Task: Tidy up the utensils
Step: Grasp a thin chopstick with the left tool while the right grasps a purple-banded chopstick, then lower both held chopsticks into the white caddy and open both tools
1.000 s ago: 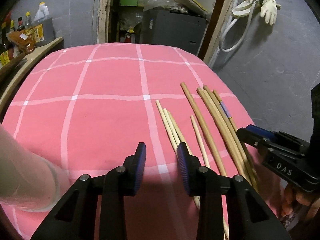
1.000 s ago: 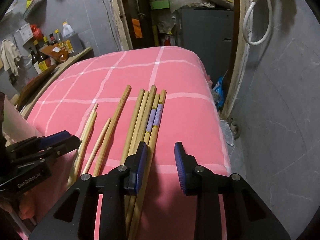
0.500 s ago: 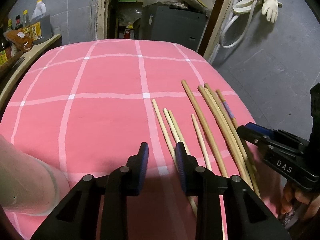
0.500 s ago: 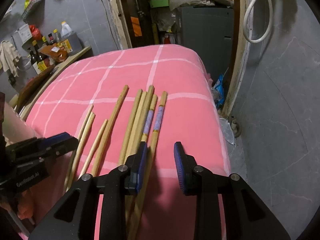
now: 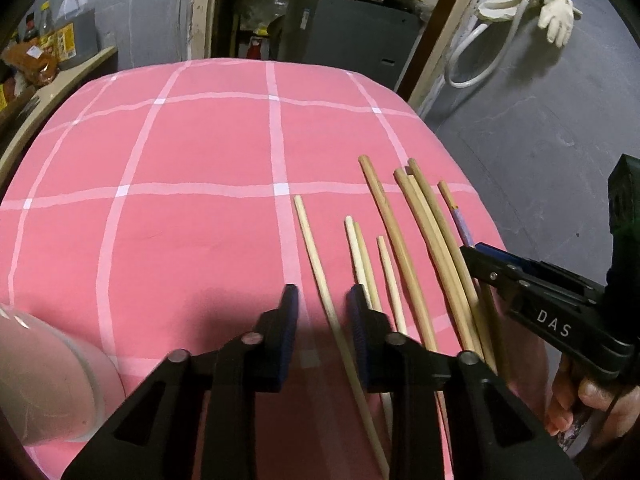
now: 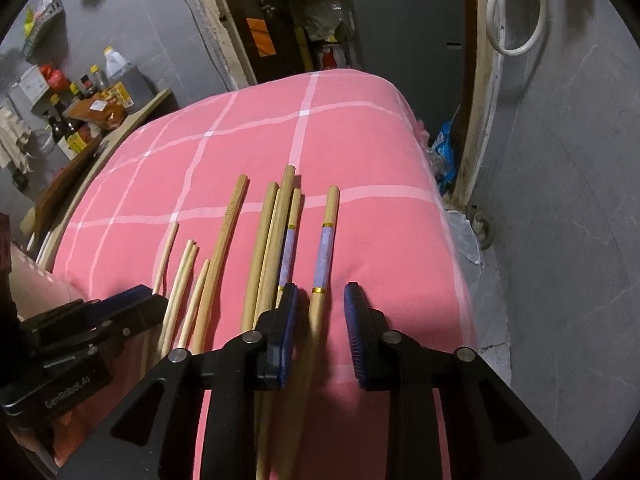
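Note:
Several wooden chopsticks lie side by side on a pink checked cloth [image 5: 180, 208]. My left gripper [image 5: 322, 312] is open, its jaws on either side of a thin pale chopstick [image 5: 320, 268]; more pale ones [image 5: 362, 256] lie right of it. My right gripper [image 6: 318, 308] is open, its jaws on either side of a thick chopstick with a purple band [image 6: 323, 252], set apart from its banded twin [image 6: 289, 248] and the plain thick ones [image 6: 264, 248]. The right gripper also shows in the left wrist view [image 5: 532, 292], the left gripper in the right wrist view [image 6: 100, 320].
A translucent pink cup [image 5: 44, 384] stands at the near left of the cloth. A shelf with bottles [image 6: 84, 96] is at the far left. The cloth's right edge [image 6: 452, 240] drops to a grey floor. A doorway with a dark cabinet [image 5: 352, 36] lies beyond.
Both grippers moved forward and lower. One pale chopstick now lies between the left jaws, split from the others. The banded chopstick has shifted right, between the right jaws.

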Demonstrator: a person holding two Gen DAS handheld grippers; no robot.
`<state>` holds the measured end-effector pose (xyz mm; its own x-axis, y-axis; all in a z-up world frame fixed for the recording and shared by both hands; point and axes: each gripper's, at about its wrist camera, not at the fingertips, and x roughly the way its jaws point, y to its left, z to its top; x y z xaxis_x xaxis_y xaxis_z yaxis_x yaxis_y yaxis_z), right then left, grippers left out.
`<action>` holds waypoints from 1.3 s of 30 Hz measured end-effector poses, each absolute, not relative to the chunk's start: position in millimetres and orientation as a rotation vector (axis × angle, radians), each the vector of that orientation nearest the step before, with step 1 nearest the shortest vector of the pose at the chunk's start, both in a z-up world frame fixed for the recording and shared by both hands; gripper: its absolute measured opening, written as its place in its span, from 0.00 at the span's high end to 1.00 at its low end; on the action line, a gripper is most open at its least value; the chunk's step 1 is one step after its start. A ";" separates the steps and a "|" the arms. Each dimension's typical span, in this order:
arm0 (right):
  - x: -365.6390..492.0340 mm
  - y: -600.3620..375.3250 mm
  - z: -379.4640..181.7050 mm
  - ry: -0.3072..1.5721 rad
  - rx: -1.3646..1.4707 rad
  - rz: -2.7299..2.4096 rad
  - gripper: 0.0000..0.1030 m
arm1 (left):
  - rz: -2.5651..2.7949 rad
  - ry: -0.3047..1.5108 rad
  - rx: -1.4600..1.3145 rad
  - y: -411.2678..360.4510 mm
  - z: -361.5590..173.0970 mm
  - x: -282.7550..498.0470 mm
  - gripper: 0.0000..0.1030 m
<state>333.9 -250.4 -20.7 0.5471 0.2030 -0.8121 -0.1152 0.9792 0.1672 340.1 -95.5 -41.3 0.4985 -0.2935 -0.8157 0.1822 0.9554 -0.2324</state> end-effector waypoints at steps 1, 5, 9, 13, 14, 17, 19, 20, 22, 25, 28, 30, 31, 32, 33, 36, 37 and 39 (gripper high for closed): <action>333.2 -252.3 -20.8 0.978 0.104 0.187 0.90 | -0.293 1.021 -0.135 -94.0 -42.0 341.2 0.94; 328.9 -267.0 -21.9 1.000 0.249 0.215 0.95 | -0.308 1.043 -0.181 -87.8 -41.3 338.9 0.96; 314.7 -272.3 -21.3 0.982 0.319 0.237 0.95 | -0.326 1.039 -0.182 -83.9 -37.7 328.6 0.98; 294.2 -271.7 -10.8 0.921 0.354 0.278 0.95 | -0.352 1.008 -0.185 -83.3 -32.4 311.0 0.98; 286.5 -271.2 -6.2 0.893 0.359 0.286 0.95 | -0.359 0.988 -0.187 -81.5 -29.4 304.5 0.98; 264.9 -267.8 10.0 0.789 0.375 0.329 0.95 | -0.374 0.913 -0.188 -78.3 -17.7 286.7 0.98; 248.5 -260.8 21.0 0.704 0.378 0.369 0.95 | -0.376 0.823 -0.177 -74.6 -4.8 272.0 0.98; 239.6 -256.4 27.1 0.649 0.377 0.388 0.95 | -0.376 0.788 -0.176 -72.7 0.4 266.8 0.98; 227.8 -246.6 38.0 0.561 0.370 0.417 0.95 | -0.380 0.693 -0.187 -66.0 14.5 252.5 0.98; 213.0 -230.6 54.8 0.431 0.360 0.460 0.95 | -0.364 0.576 -0.200 -54.5 33.4 233.6 0.98; 205.1 -214.1 70.8 0.316 0.353 0.496 0.95 | -0.336 0.470 -0.210 -38.2 52.8 219.0 0.98; 202.8 -199.7 82.1 0.243 0.356 0.523 0.95 | -0.315 0.410 -0.219 -25.1 65.7 211.8 0.98; 204.0 -193.8 86.3 0.222 0.358 0.533 0.95 | -0.305 0.382 -0.225 -17.4 72.7 209.3 0.98; 205.3 -185.2 91.7 0.198 0.359 0.542 0.95 | -0.292 0.359 -0.228 -11.1 79.9 208.0 0.98; 206.5 -178.5 95.7 0.180 0.365 0.554 0.95 | -0.278 0.341 -0.232 -4.6 84.6 206.6 0.98; 215.7 -153.9 110.9 0.113 0.392 0.598 0.95 | -0.230 0.284 -0.253 20.1 102.3 210.2 0.98; 216.2 -149.0 114.7 0.097 0.400 0.606 0.95 | -0.209 0.263 -0.260 30.8 108.2 210.8 0.98; 223.4 -135.9 121.4 0.056 0.416 0.627 0.95 | -0.176 0.226 -0.277 56.8 116.9 211.5 0.98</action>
<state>223.4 -135.9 121.4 0.8113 0.5800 0.0732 -0.5577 0.7302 0.3947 211.5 56.8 116.9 0.9595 -0.2021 -0.1961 0.1402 0.9468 -0.2897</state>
